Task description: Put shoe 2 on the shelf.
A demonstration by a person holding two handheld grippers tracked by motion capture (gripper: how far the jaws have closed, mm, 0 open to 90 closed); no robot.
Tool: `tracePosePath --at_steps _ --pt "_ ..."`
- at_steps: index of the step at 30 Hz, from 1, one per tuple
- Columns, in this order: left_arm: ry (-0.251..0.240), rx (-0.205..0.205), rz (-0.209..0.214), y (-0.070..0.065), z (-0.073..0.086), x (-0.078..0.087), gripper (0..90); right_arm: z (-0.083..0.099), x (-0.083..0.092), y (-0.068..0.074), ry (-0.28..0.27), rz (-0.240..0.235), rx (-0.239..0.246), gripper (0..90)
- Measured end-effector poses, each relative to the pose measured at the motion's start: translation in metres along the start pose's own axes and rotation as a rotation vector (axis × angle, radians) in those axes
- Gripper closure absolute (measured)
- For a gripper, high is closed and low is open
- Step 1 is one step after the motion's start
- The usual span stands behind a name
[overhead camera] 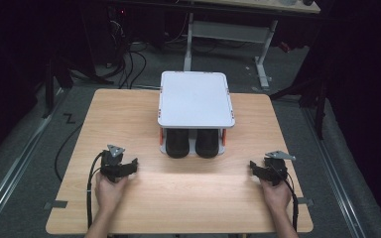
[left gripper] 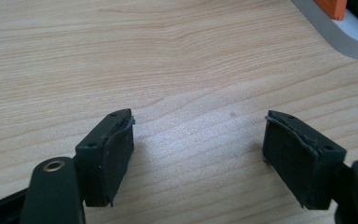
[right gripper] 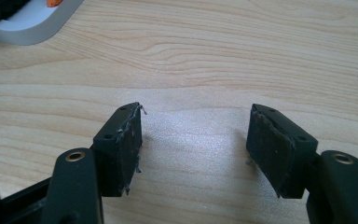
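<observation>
A small white two-level rack (overhead camera: 196,99) stands at the middle back of the wooden table (overhead camera: 178,183). Its flat top shelf is bare, and two black shoes (overhead camera: 193,143) sit side by side on the lower level, toes toward me. My left gripper (overhead camera: 129,166) rests on the table at the front left, open, with only bare wood between its pads (left gripper: 114,156). My right gripper (overhead camera: 258,168) rests at the front right, also open, nothing between its pads (right gripper: 123,147). Both point inward toward the rack.
The rack's grey base corner with an orange post (left gripper: 333,7) shows at the upper right of the left gripper view, and the base corner (right gripper: 28,28) at the upper left of the right gripper view. Cables (overhead camera: 124,64) and a desk frame (overhead camera: 228,34) lie on the floor behind.
</observation>
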State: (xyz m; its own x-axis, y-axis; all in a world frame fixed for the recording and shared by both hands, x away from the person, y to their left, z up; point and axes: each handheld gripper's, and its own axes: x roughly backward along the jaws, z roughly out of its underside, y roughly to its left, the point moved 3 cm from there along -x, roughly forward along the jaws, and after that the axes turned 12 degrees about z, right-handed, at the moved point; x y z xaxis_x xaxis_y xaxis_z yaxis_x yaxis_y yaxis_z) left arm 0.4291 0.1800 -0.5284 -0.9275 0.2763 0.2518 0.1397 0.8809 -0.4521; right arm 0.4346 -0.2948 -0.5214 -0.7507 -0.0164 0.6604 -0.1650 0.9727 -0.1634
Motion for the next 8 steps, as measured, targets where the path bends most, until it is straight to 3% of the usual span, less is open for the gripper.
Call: tracePosePath --at_steps 8 --pt "-0.001 0.002 0.0 0.0 -0.0001 -0.0001 25.3 0.0004 0.0005 0.0003 0.0 -0.002 0.002 35.4"
